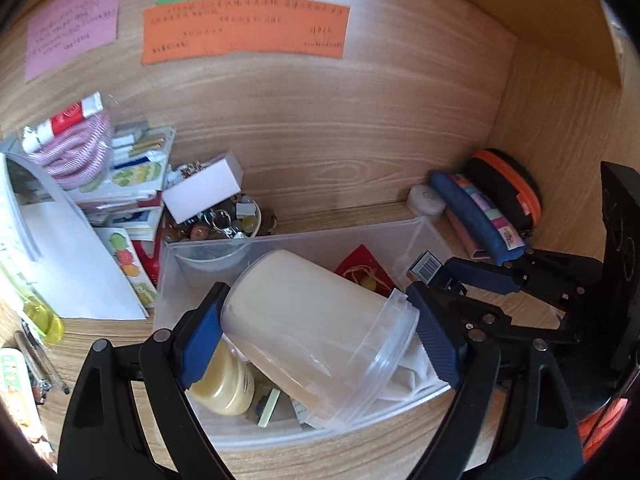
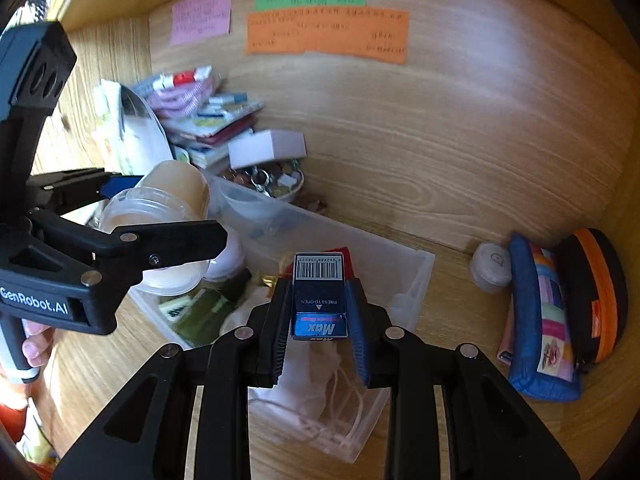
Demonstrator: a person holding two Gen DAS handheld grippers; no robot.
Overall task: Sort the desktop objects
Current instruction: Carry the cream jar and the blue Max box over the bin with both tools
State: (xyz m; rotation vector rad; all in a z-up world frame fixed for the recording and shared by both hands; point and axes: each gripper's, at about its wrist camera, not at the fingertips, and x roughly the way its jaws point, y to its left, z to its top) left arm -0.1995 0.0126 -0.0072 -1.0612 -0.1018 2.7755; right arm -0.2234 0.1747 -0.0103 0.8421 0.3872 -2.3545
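Observation:
My left gripper (image 1: 318, 330) is shut on a clear plastic jar (image 1: 312, 332) with cream-coloured contents, tilted on its side over the clear plastic bin (image 1: 224, 436). My right gripper (image 2: 319, 320) is shut on a small blue Max staples box (image 2: 319, 298) with a barcode, held over the same bin (image 2: 416, 272). The right gripper (image 1: 452, 276) and the box (image 1: 427, 267) show in the left wrist view at the bin's right edge. The left gripper (image 2: 160, 216) with the jar (image 2: 168, 216) shows at the left of the right wrist view. The bin holds a yellow jar (image 1: 224, 388), a red packet (image 1: 364, 270) and white cloth (image 2: 320, 400).
A pile of booklets and packets (image 1: 120, 184), a white box (image 1: 204, 192) and a bowl of trinkets (image 1: 224, 228) stand behind the bin's left. A blue pencil case (image 2: 540, 320), an orange-black pouch (image 2: 596, 296) and a small white tub (image 2: 490, 266) sit in the right corner. Paper notes (image 1: 244, 28) hang on the wooden back wall.

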